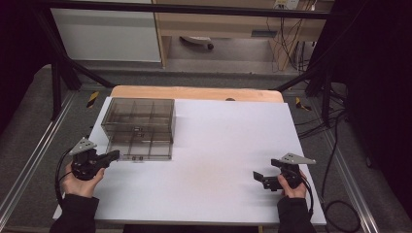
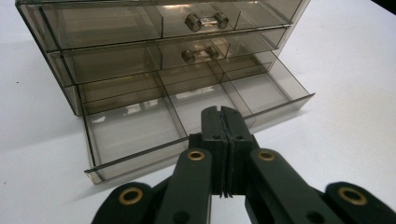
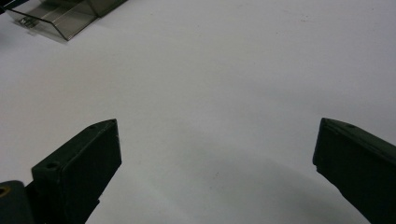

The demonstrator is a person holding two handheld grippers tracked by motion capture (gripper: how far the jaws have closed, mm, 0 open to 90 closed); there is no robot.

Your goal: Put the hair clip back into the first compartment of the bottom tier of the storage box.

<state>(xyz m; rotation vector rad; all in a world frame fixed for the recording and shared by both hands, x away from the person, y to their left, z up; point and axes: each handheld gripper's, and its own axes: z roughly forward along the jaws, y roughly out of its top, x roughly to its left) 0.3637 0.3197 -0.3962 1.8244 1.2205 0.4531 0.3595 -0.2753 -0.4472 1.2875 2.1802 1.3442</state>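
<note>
Your left tongs point(image 1: 114, 155) sit clenched and empty beside the drawer chest point(image 1: 138, 127) on the counter point(image 1: 218, 160). Ahead of their tips, its bottom drawer point(image 2: 187, 116) stands pulled out. Your right tongs point(image 3: 217, 154) gape released, chest well apart.

glossy clear plastic drawer box point(image 2: 154, 60), matt white table point(image 1: 218, 160)

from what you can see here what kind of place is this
Probably a lab recording bench: a white tabletop inside a metal frame, loose cables on the floor, and a smoky clear drawer box set out for handling.
</note>
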